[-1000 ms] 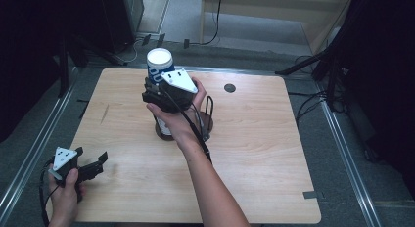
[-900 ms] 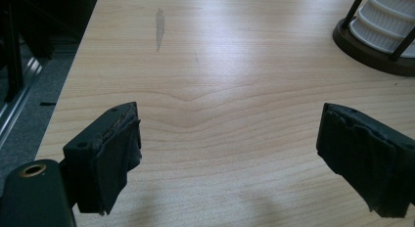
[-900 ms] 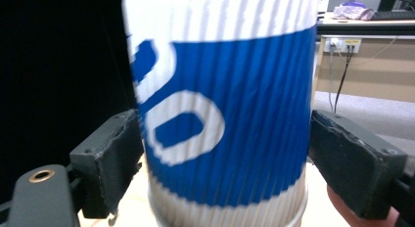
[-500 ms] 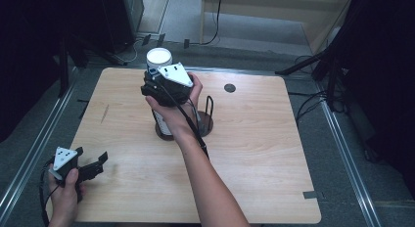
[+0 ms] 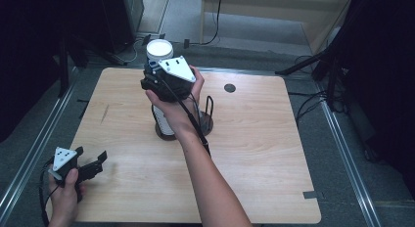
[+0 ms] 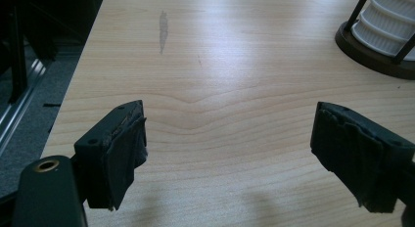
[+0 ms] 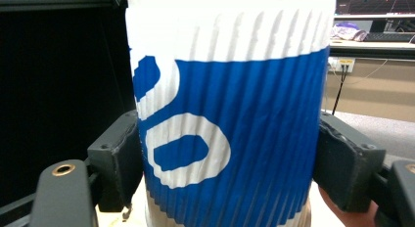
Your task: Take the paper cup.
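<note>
Overhead light falls brightly on the pale wooden table (image 5: 254, 153), while the room around it sinks into near black. A soft sheen of glare crosses the tabletop in the left gripper view. The ridged cup (image 7: 230, 114) appears close, slightly soft, its white top overexposed.

The cup (image 7: 230, 114) between the right tool's (image 7: 227, 163) black jaws is showing a white ribbed rim band, a blue ribbed body and white looping lettering. Ahead of the left tool (image 6: 230, 153), the bench (image 6: 235, 65) is showing pale wood grain with one grey smear. Beyond, ribbed white cups (image 6: 391, 19) are sitting in a dark brown holder (image 6: 372, 56). Both tools are wearing grey three-cornered plates.
</note>
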